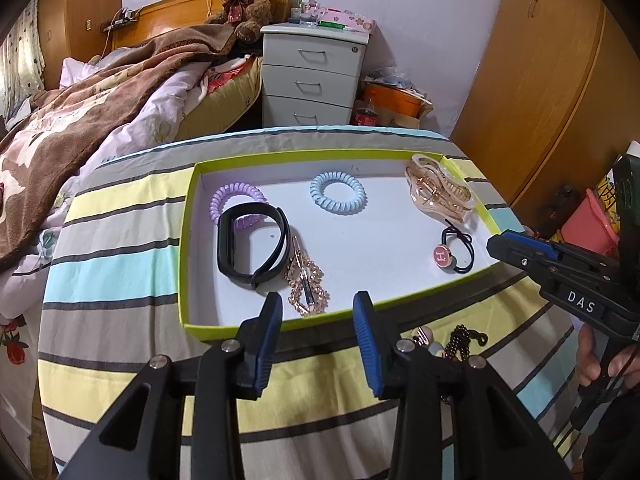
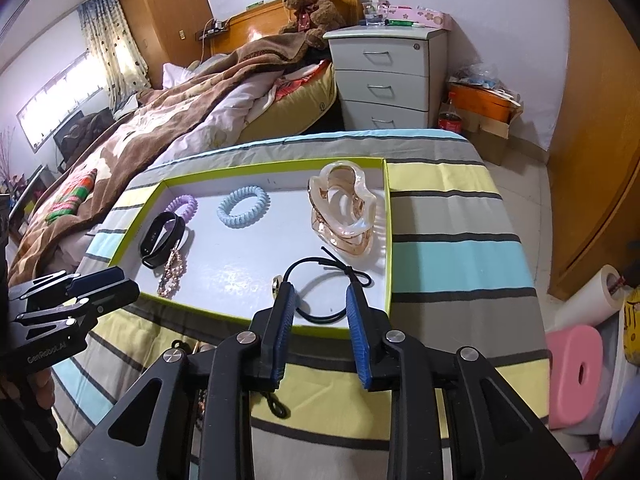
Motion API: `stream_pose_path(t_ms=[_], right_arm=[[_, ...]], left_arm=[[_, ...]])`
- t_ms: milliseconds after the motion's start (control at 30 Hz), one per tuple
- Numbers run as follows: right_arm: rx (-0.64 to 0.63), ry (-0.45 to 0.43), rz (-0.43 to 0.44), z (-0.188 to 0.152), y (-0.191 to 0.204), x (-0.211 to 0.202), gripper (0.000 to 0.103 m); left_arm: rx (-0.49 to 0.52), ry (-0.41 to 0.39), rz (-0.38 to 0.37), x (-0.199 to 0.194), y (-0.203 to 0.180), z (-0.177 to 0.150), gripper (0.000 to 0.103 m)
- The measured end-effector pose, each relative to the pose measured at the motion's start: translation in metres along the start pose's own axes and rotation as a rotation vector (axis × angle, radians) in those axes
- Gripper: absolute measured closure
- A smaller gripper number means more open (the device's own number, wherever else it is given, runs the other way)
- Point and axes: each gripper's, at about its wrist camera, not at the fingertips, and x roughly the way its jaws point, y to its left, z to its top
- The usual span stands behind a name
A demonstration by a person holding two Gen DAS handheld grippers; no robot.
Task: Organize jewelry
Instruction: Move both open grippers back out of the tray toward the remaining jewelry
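A shallow green-rimmed white tray lies on the striped table. In it are a purple coil hair tie, a black wristband, a rose-gold chain, a blue coil hair tie, a clear amber hair claw and a black elastic with a pink charm. My left gripper is open and empty above the tray's near edge, by the chain. My right gripper is open, its fingers either side of the black elastic. A dark bead chain lies on the cloth outside the tray.
The striped tablecloth covers a small table beside a bed with a brown blanket. A white drawer unit stands behind. A pink stool and paper roll stand right of the table.
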Motion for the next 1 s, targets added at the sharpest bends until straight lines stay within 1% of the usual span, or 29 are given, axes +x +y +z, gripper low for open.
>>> stream_pose_path(t_ms=[200, 333, 567, 600, 667, 700, 733, 800, 933, 1000], right_arm=[[-0.005, -0.021, 0.007, -0.007, 0.006, -0.013, 0.074], [-0.011, -0.027, 0.005, -0.014, 0.009, -0.018, 0.074], [-0.013, -0.027, 0.029, -0.029, 0.017, -0.023, 0.073], [-0.014, -0.025, 0.032, -0.032, 0.018, -0.024, 0.073], [-0.015, -0.018, 0.042, -0.038, 0.02, -0.023, 0.067], [-0.017, -0.013, 0.046, -0.041, 0.022, -0.022, 0.064], [-0.018, -0.007, 0.049, -0.044, 0.023, -0.021, 0.064], [-0.021, 0.01, 0.049, -0.051, 0.026, -0.016, 0.063], [-0.038, 0.038, 0.042, -0.063, 0.035, -0.006, 0.063], [-0.056, 0.05, 0.052, -0.065, 0.04, -0.003, 0.063]], left_arm=[[0.0, -0.016, 0.001, -0.012, -0.003, -0.006, 0.062], [-0.006, -0.027, -0.006, -0.019, -0.005, -0.011, 0.06], [-0.03, -0.033, -0.027, -0.026, -0.003, -0.022, 0.057], [-0.034, -0.033, -0.032, -0.026, -0.003, -0.023, 0.057], [-0.049, -0.038, -0.047, -0.028, -0.001, -0.026, 0.055], [-0.059, -0.041, -0.055, -0.029, 0.0, -0.028, 0.053], [-0.068, -0.042, -0.064, -0.03, 0.001, -0.03, 0.051], [-0.081, -0.044, -0.077, -0.031, 0.003, -0.034, 0.05], [-0.099, -0.041, -0.081, -0.031, 0.007, -0.041, 0.048], [-0.111, -0.042, -0.075, -0.03, 0.01, -0.045, 0.047]])
